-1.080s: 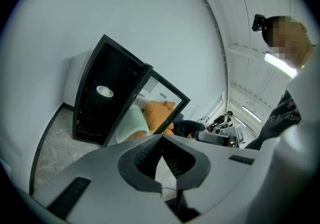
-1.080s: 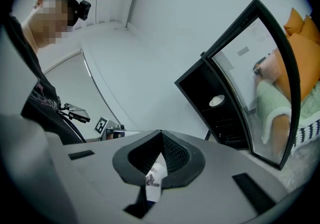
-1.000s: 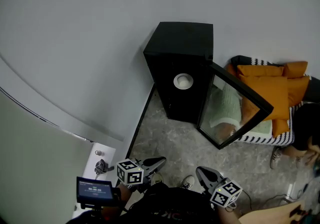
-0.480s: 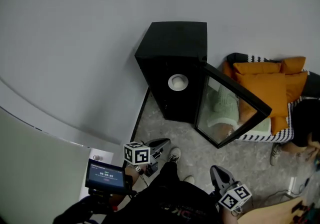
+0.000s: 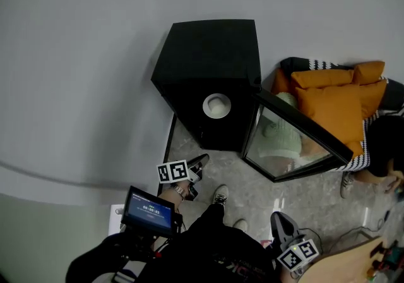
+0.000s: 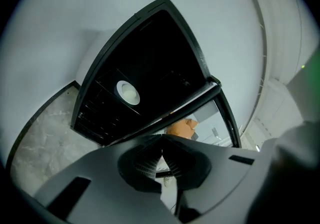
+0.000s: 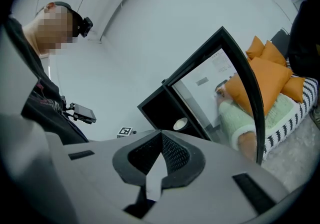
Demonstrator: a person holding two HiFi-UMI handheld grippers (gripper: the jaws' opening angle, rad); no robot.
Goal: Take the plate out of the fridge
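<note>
Plate (image 5: 216, 106) is sitting inside the little black fridge (image 5: 208, 54), on a shelf. It's looking white and round, maybe more of a shallow bowl, hard to say from this far. Glass door (image 5: 297, 146) is hanging wide open to the right, with orange cushions (image 5: 331, 108) showing behind it. Left gripper (image 5: 202, 162) is hovering near the fridge's front, well apart from the plate, jaws pressing together with nothing between them. Right gripper (image 5: 279, 218) is hanging on the near side, also closed and empty.
</note>
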